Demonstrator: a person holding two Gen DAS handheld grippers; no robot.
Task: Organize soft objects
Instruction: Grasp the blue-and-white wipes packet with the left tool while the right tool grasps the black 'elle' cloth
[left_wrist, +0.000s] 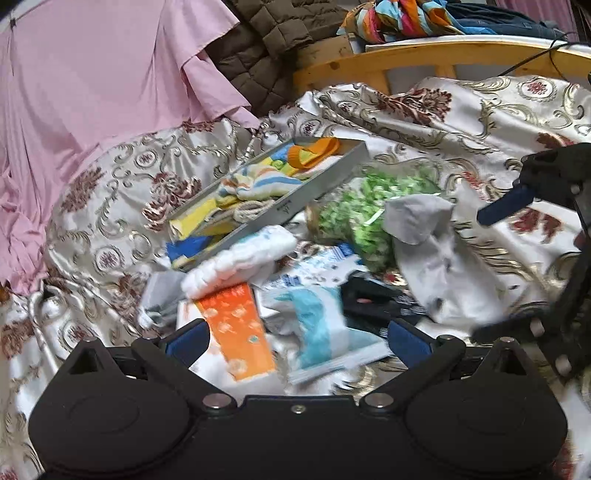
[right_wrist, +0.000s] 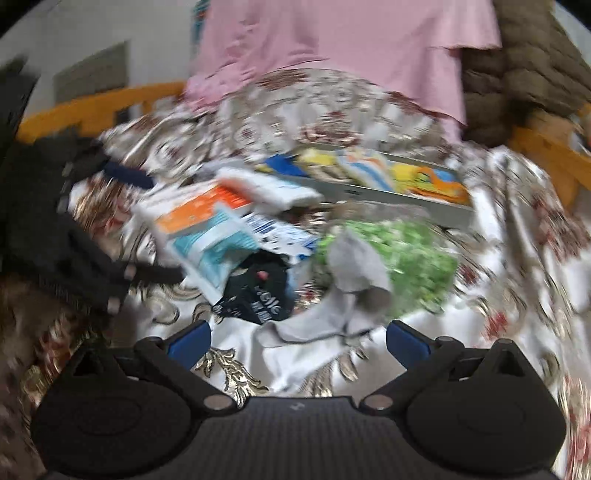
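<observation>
Socks and small cloths lie in a loose heap on the glossy floral bedspread (left_wrist: 461, 110): a fluffy white sock (left_wrist: 240, 258), a flat orange patterned one (left_wrist: 236, 328), a limp grey sock (left_wrist: 436, 258) beside a crinkly green bundle (left_wrist: 369, 206), with more folded pieces packed in the long grey rectangular tray (left_wrist: 295, 206) just behind. My left gripper (left_wrist: 295, 341) hangs low over the orange sock with blue pads spread wide and empty. My right gripper (right_wrist: 297, 341) is spread too, over the grey sock (right_wrist: 354, 291), though that view is blurred, so I think it holds nothing.
</observation>
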